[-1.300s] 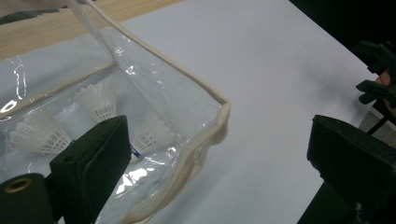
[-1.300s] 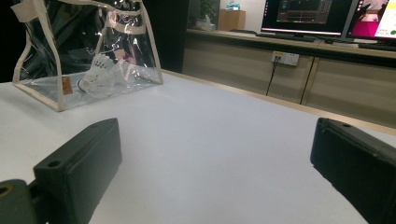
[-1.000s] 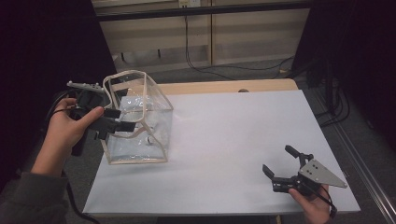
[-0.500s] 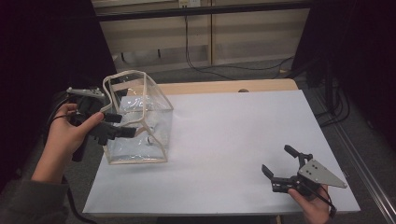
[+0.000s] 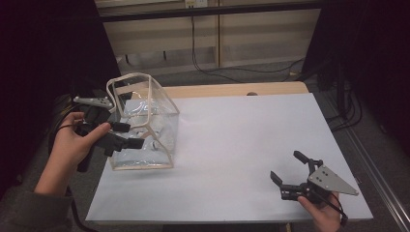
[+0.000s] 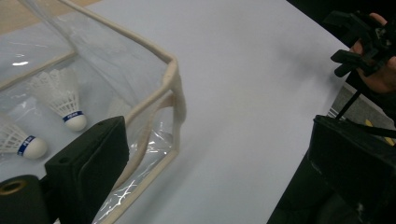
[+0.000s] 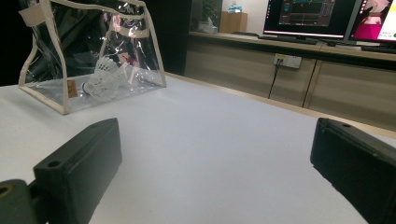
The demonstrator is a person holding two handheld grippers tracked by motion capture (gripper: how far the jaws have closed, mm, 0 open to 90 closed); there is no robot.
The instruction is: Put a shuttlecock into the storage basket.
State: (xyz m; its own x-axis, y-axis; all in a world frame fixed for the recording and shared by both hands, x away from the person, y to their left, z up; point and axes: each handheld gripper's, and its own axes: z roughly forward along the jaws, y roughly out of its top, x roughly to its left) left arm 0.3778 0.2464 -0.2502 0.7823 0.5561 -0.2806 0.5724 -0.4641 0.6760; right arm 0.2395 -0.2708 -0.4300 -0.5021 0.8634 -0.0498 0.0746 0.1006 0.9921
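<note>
A clear plastic bag with cream trim stands upright on the left of the white table. Inside it lie white shuttlecocks with blue bands; one shuttlecock also shows through the bag's wall in the right gripper view. My left gripper is open at the bag's left side. In its own view, the bag's trimmed corner sits between the wide jaws of the left gripper. My right gripper is open and holds nothing, low over the table's near right corner, far from the bag.
A wooden strip borders the table's far edge. Cables run along the floor behind it, below wooden cabinets. Monitors glow on a counter beyond the table. The left gripper view shows the other hand's gripper far off.
My left gripper has drifted slightly down and toward the person, staying at the bag's left side. The bag and the right gripper have not moved.
</note>
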